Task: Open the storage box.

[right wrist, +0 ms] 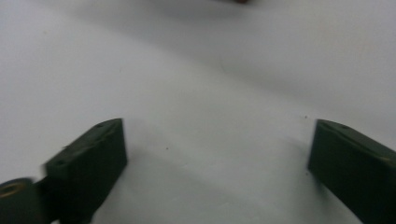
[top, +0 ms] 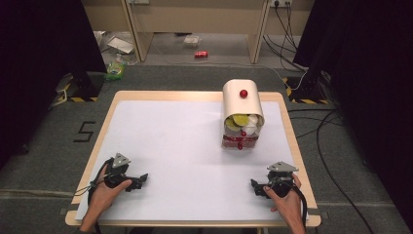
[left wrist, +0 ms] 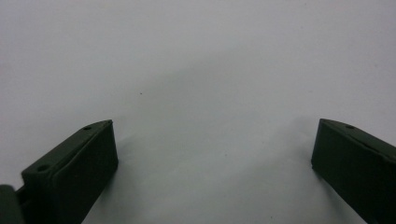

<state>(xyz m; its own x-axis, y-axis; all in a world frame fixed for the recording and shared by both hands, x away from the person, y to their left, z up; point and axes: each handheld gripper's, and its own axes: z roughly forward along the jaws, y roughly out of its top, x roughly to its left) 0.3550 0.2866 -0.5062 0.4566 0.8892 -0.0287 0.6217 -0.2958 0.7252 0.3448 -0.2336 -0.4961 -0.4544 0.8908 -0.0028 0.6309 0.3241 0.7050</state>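
A white bin (top: 242, 103) lies tipped near the surface's (top: 170, 141) far right edge, mouth toward the person; both grippers (top: 139, 179) (top: 255, 186) rest with jaws open.

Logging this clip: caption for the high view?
Two open grippers rest on a white table near a cream container.

A matt white sheet (top: 185, 141) covers the wood-edged table (top: 112, 105); the black jaws look like matt plastic.
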